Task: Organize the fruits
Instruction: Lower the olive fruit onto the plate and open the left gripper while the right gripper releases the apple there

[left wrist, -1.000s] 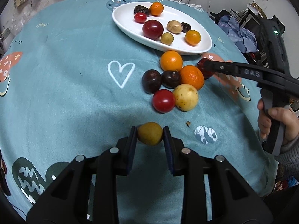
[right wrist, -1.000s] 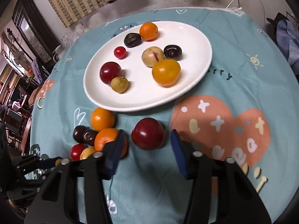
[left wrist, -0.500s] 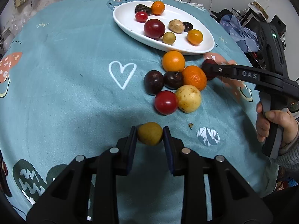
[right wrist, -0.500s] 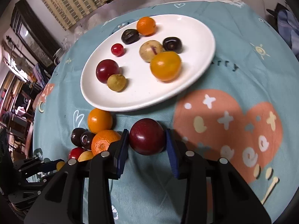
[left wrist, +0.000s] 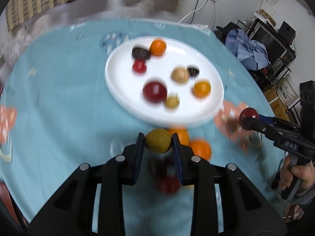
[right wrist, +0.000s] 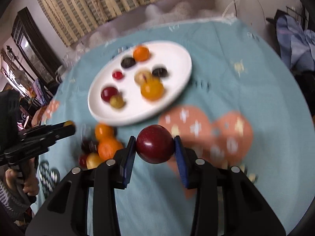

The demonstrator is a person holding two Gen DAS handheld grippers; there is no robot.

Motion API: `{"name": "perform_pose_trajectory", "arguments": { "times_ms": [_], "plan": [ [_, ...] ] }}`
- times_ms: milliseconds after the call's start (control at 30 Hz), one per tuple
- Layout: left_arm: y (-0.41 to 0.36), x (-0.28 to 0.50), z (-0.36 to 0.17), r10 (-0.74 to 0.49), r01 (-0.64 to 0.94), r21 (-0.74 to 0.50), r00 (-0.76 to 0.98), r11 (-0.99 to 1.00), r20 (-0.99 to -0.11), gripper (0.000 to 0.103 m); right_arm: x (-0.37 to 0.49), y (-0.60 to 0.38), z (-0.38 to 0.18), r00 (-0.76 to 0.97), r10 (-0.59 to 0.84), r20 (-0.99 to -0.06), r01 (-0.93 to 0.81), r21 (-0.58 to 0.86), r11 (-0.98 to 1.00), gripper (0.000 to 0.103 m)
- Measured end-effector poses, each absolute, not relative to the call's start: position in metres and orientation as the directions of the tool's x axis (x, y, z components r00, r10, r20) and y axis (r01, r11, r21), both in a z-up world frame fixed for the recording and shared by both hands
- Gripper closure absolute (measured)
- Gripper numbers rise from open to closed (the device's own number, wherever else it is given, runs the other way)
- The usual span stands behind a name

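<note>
My left gripper (left wrist: 158, 143) is shut on a yellow-green fruit (left wrist: 158, 140) and holds it above the table, just short of the white plate (left wrist: 118, 90). My right gripper (right wrist: 155, 144) is shut on a dark red plum (right wrist: 155, 144), also lifted, in front of the white plate (right wrist: 177, 90). The plate holds several fruits, among them an orange (left wrist: 157, 47) and a red plum (left wrist: 155, 91). The right gripper with its plum (left wrist: 248, 114) shows at the right of the left wrist view. Both views are motion-blurred.
Loose oranges (right wrist: 107, 147), dark plums (right wrist: 89, 145) and a red fruit (left wrist: 168, 183) lie on the teal tablecloth (left wrist: 59, 108) below the plate. Clothes and shelves (left wrist: 256, 49) stand beyond the right table edge. A cabinet (right wrist: 29, 51) stands at the left.
Both grippers have lifted their fruits off the table and moved toward the plate. The right gripper closed on the dark red plum during this second.
</note>
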State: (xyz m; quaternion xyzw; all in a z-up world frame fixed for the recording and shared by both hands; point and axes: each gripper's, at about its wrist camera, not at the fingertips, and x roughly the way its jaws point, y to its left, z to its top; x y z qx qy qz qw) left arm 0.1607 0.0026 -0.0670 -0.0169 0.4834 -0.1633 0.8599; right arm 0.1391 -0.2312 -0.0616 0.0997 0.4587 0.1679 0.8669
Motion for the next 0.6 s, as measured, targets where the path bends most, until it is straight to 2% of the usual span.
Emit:
{"name": "perform_pose_trajectory", "arguments": {
  "times_ms": [267,433,533,567,600],
  "plan": [
    [-0.006,0.237,-0.065,-0.286,0.245,-0.181,0.518,0.953,-0.806,0.074,0.227,-0.196,-0.045,0.578,0.385,-0.719,-0.266,0.28,0.922,0.064],
    [0.002,0.266,-0.077,-0.261,0.22,-0.168,0.516,0.961,-0.816,0.074,0.273,-0.177,-0.054,0.573,0.381,-0.726,-0.289,0.256,0.922,0.064],
    [0.003,0.276,-0.09,-0.238,0.202,-0.154,0.505,0.967,-0.83,0.074,0.296,-0.166,-0.069,0.527,0.378,-0.761,-0.288,0.259,0.922,0.063],
    [0.003,0.278,-0.092,-0.236,0.196,-0.156,0.502,0.968,-0.832,0.073,0.3,-0.164,-0.074,0.523,0.36,-0.772,-0.275,0.247,0.929,0.062],
    [0.003,0.281,-0.096,-0.237,0.188,-0.163,0.494,0.969,-0.837,0.065,0.304,-0.163,-0.079,0.52,0.351,-0.779,-0.265,0.243,0.933,0.057]
  ]
}}
